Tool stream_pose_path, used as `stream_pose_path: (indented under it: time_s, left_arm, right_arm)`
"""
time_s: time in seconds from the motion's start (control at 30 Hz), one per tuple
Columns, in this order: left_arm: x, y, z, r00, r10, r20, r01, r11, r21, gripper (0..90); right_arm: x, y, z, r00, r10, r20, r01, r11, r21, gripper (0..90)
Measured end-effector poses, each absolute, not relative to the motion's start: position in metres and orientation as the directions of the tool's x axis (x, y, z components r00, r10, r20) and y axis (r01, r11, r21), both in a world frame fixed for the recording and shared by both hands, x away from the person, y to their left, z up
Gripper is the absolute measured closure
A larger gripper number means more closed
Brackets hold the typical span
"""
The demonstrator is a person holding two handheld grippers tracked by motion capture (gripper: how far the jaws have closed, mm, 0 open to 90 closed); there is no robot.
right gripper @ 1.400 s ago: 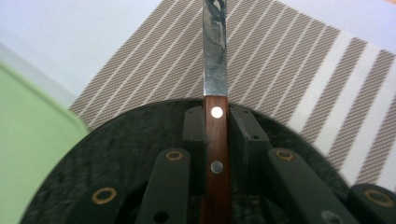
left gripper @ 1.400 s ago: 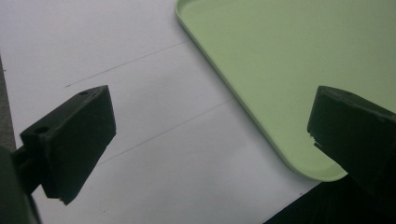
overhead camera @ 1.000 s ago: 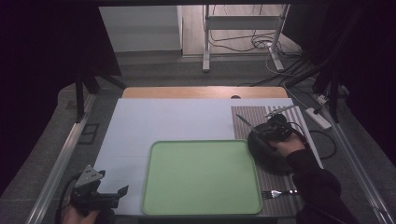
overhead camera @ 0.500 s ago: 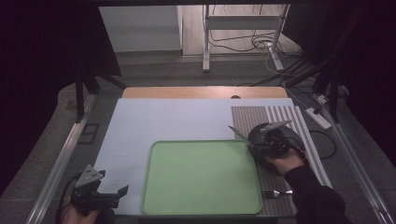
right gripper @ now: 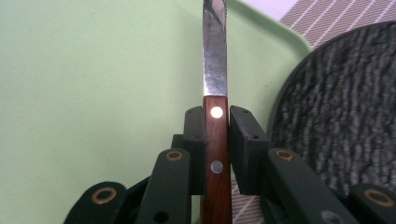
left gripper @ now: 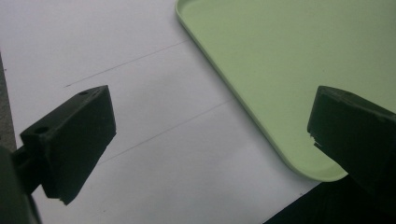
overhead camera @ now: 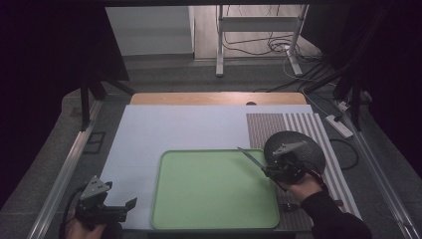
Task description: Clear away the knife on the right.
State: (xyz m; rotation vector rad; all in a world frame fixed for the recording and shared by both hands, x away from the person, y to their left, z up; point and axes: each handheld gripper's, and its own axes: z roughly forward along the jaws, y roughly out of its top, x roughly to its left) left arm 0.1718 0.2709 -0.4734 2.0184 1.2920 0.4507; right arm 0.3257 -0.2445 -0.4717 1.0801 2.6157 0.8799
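Knife [right gripper: 215, 70]: wooden handle [right gripper: 216, 158] clamped between right tongs [overhead camera: 266, 171], blade pointing out over right edge of green tray [overhead camera: 214, 191], beside dark round mat [overhead camera: 298, 144]. Judged light, stiff; steel blade slick and sharp, riveted wood handle best place to grip. Fork [overhead camera: 288, 204] lies on striped placemat [overhead camera: 298, 124]. Left tongs [overhead camera: 130, 203] spread wide, empty, hovering above white worktop [left gripper: 140, 154] near tray corner.

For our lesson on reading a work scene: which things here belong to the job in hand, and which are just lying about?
In the job:
- knife, clamped by its wooden handle in the right tongs
- green tray, under the blade
- dark round mat, beside the right tongs

Lying about:
- fork on the striped mat
- left tongs, open and holding nothing
- power strip
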Motion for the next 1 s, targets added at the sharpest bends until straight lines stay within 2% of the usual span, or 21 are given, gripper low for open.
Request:
stream_pose_path:
  time_s: [0.6,1.0]
  left_arm:
    - [0.172,0.271,-0.473,0.446,0.892,-0.071,0.653,-0.270,0.707,1.6]
    - [0.172,0.270,-0.473,0.448,0.892,-0.064,0.653,-0.277,0.705,1.6]
  right_arm:
    - [0.301,-0.212,-0.474,-0.772,0.632,0.065,0.538,0.596,0.596,77.2]
    - [0.304,-0.199,-0.494,-0.786,0.617,0.032,0.531,0.649,0.545,77.1]
